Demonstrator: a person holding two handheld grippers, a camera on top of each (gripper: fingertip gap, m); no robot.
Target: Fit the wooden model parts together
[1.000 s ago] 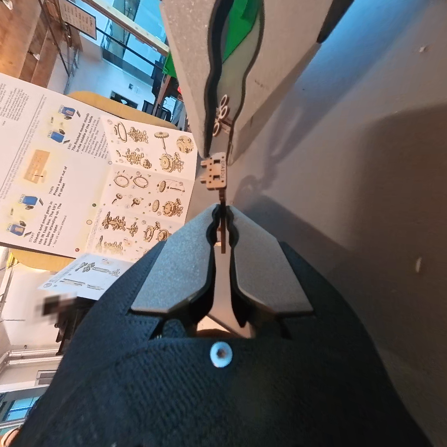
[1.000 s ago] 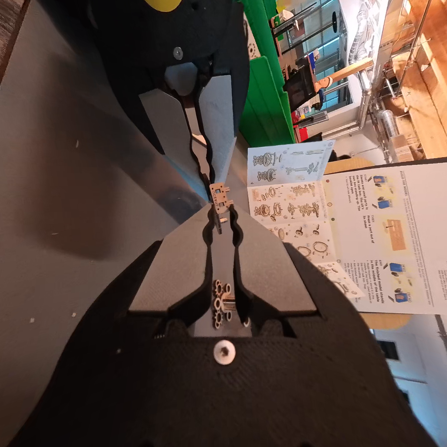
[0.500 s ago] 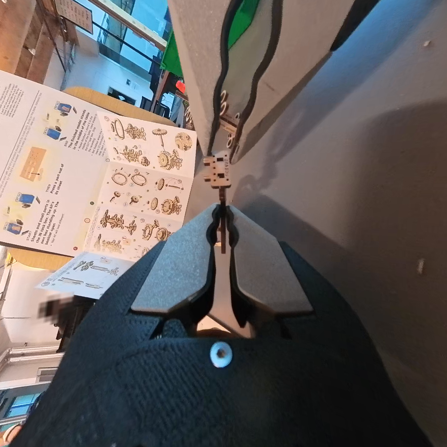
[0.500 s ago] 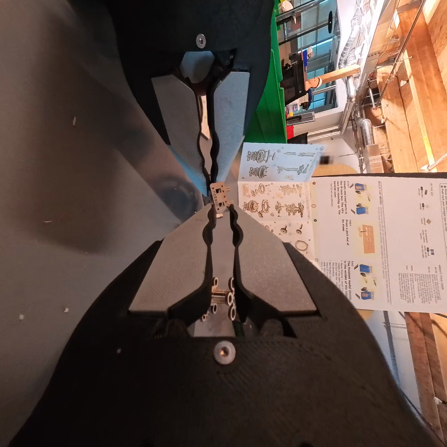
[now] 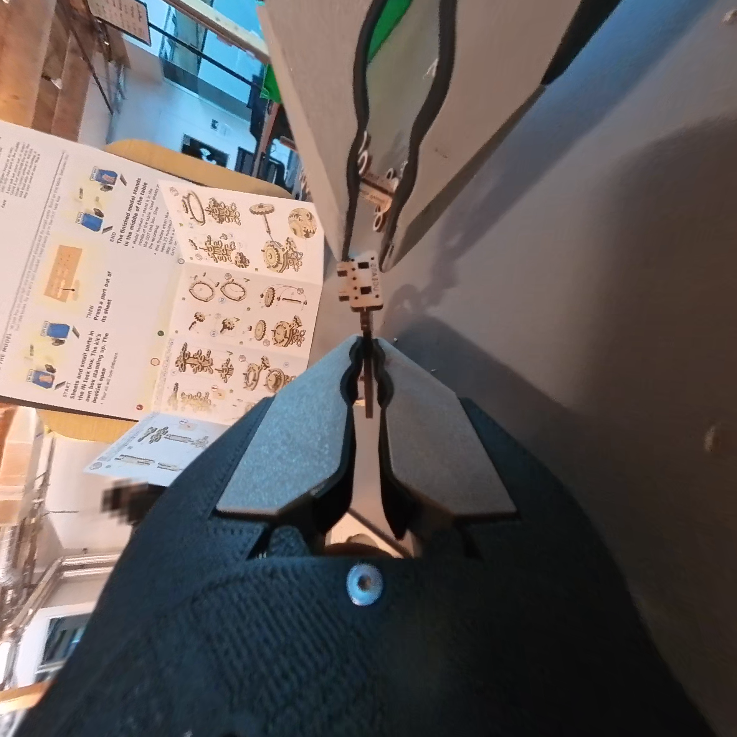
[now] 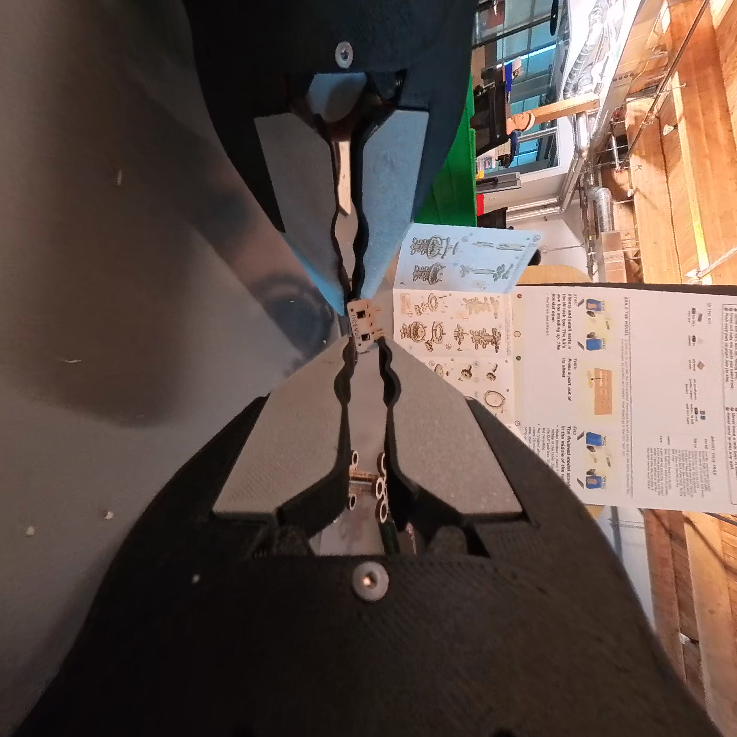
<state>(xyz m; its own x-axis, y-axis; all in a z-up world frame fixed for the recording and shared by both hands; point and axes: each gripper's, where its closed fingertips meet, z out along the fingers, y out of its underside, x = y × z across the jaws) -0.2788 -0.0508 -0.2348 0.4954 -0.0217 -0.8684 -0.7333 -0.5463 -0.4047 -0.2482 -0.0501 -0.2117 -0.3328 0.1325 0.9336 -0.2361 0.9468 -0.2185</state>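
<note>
Right gripper [image 5: 365, 255] has closed in on left gripper's [image 5: 367, 349] slotted wooden plate [image 5: 360, 285].

Left gripper [image 5: 367, 346]: grey fingers pinched nearly together at the tips, clamped on the thin stem of a small wooden slotted part [image 5: 361, 285] that sticks out ahead of them. Black body filling the lower half of the left wrist view.

Right gripper [image 6: 367, 351]: facing the left one tip to tip, with the slotted part between them. Fingers parted by a narrow gap at the tips, left fingertip touching that part's edge. Farther back between the fingers, held across the gap, a small wooden assembly [image 6: 369, 490] with ringed ends. Both grippers rolled sideways, close over the grey surface.
</note>
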